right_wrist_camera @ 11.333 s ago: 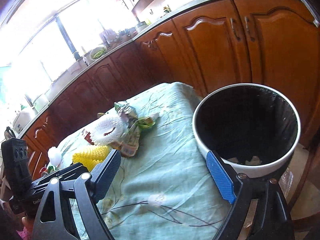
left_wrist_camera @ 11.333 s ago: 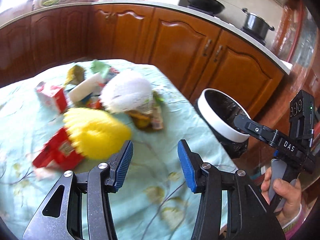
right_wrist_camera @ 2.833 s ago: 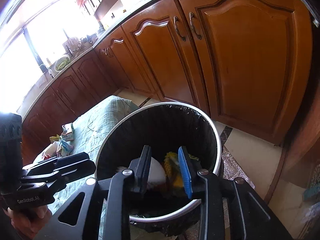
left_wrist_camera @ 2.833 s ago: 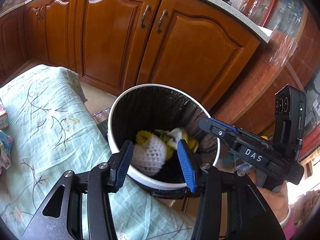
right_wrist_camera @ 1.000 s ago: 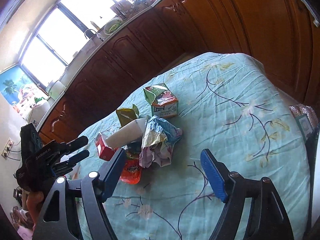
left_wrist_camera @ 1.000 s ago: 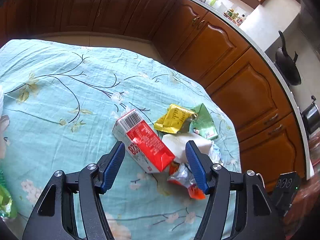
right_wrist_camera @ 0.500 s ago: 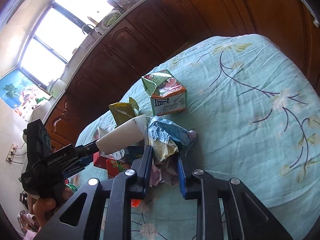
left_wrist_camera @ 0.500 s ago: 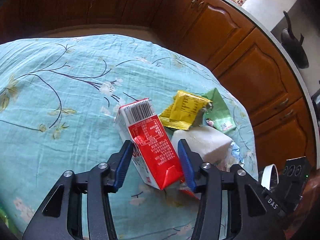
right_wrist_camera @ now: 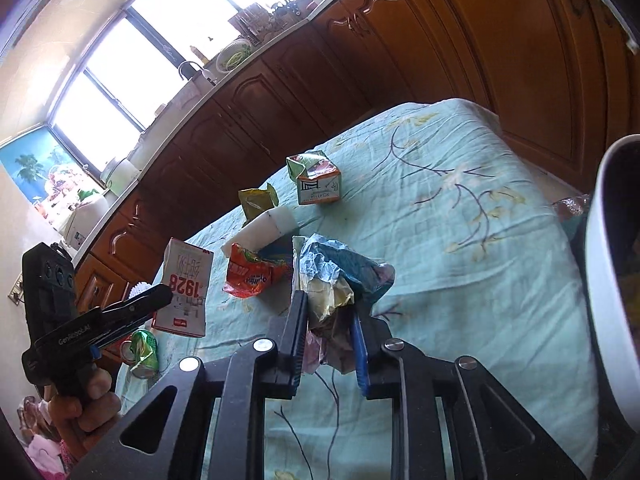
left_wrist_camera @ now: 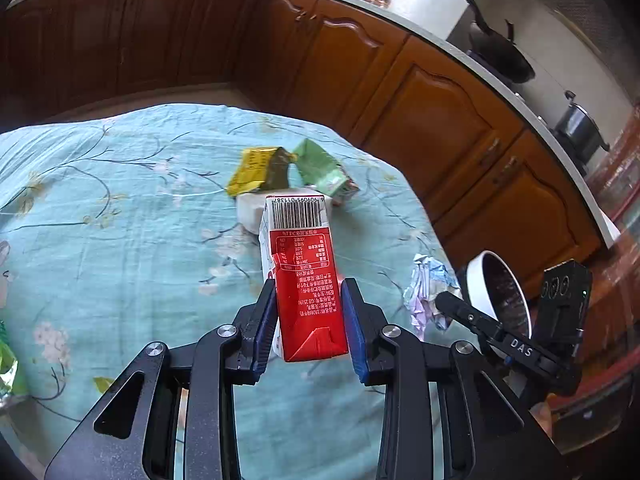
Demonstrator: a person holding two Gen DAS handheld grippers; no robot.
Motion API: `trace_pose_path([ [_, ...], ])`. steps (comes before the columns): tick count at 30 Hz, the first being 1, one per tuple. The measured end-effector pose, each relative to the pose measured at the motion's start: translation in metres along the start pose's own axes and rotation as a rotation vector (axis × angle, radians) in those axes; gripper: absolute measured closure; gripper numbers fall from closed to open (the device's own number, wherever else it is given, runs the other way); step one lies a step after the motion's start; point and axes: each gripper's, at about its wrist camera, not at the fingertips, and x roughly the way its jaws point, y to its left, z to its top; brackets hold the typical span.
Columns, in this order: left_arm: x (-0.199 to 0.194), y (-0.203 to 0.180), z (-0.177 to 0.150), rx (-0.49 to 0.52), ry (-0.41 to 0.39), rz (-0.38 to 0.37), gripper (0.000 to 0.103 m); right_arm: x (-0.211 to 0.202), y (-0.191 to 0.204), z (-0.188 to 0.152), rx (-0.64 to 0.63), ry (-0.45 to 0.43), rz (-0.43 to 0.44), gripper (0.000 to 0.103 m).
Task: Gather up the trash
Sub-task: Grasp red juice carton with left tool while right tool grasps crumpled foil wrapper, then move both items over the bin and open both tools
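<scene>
Both hand-held grippers are now lifting trash off the counter [left_wrist_camera: 120,208], the left hand-held gripper [left_wrist_camera: 308,320] pinching the red carton [left_wrist_camera: 306,280] and the right hand-held gripper [right_wrist_camera: 328,344] pinching the crumpled wrapper [right_wrist_camera: 340,280], ready for the bin [right_wrist_camera: 604,280].

The bin [right_wrist_camera: 608,280] is cut off at the right edge; the white foam block [left_wrist_camera: 250,210] lies half hidden behind the red carton [left_wrist_camera: 304,280].

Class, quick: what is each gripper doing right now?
Left gripper: closed on the red and white drink carton.
Right gripper: closed on the crumpled blue-white wrapper.

A red-and-white carton [left_wrist_camera: 305,276] hangs lifted off the cloth, barcode end away; a crumpled blue-and-yellow wrapper [right_wrist_camera: 336,280] sits bunched and raised beside the white bin [right_wrist_camera: 604,280].
</scene>
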Motion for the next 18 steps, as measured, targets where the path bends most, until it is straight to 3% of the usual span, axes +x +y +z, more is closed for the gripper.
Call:
trace_pose_path([
  [6,0.006,-0.056,-0.014,0.107,0.034,-0.077,0.073,-0.044,-0.006,-0.005,-0.022,-0.064,-0.061,0.082],
  [18,0.034,-0.144,-0.042,0.28,0.114,-0.181,0.073,-0.12,-0.056,-0.014,0.03,-0.18,-0.198,0.082],
])
